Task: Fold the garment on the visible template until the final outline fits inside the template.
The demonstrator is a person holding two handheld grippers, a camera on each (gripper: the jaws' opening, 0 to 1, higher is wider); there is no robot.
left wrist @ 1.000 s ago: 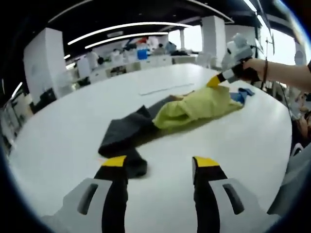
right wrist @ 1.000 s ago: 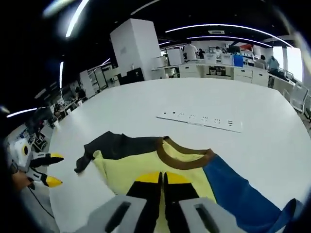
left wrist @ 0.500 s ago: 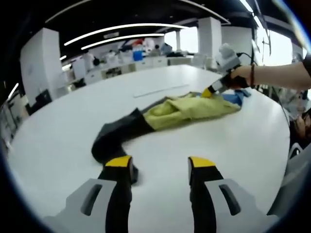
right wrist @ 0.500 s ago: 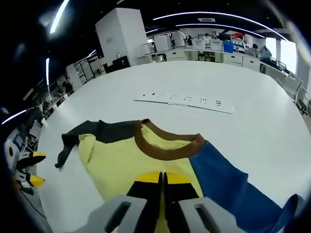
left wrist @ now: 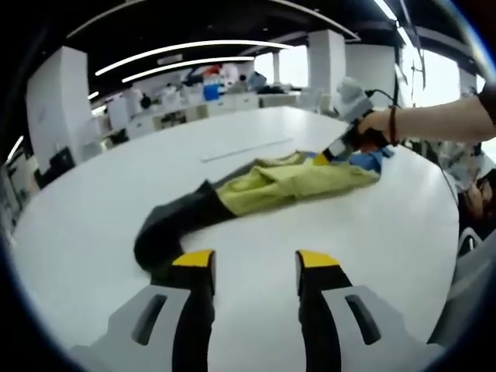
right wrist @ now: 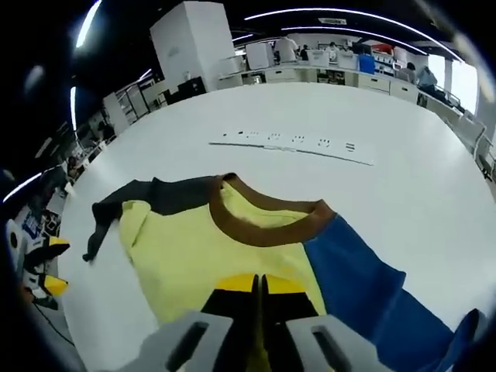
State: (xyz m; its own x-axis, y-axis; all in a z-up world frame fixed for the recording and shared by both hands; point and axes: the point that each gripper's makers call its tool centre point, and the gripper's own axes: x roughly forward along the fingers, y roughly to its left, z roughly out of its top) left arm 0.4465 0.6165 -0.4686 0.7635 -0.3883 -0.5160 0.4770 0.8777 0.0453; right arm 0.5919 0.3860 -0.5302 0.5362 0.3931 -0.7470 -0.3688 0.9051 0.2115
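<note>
White and broad, the counter (left wrist: 403, 225) sits in an open office with strip lights overhead and white pillars behind. On it lies the garment (right wrist: 232, 248), a shirt with a yellow body, brown collar, one dark grey sleeve and one blue sleeve.

In the left gripper view, the left hand-held gripper (left wrist: 252, 263) hovers low over the counter, its two yellow-tipped jaws apart with bare counter between them. The end of the dark grey sleeve (left wrist: 167, 229) lies just beyond its 11 o'clock jaw tip; whether they touch I cannot tell. At 2 o'clock the right hand-held gripper (left wrist: 329, 151) comes in, held by a person's hand (left wrist: 376, 124) with the forearm stretching off to 3 o'clock, its tip down on the far edge of the yellow cloth.

In the right gripper view, the right hand-held gripper (right wrist: 258, 285) has its jaws together, clamped on the yellow hem at 6 o'clock. The brown collar (right wrist: 263, 225) lies straight ahead, the blue sleeve (right wrist: 372, 294) runs off to 4 o'clock. Beyond the collar at 12 o'clock a long white strip (right wrist: 294, 146) with dark marks lies flat on the counter, well apart from the garment. The left hand-held gripper shows at 9 o'clock.
</note>
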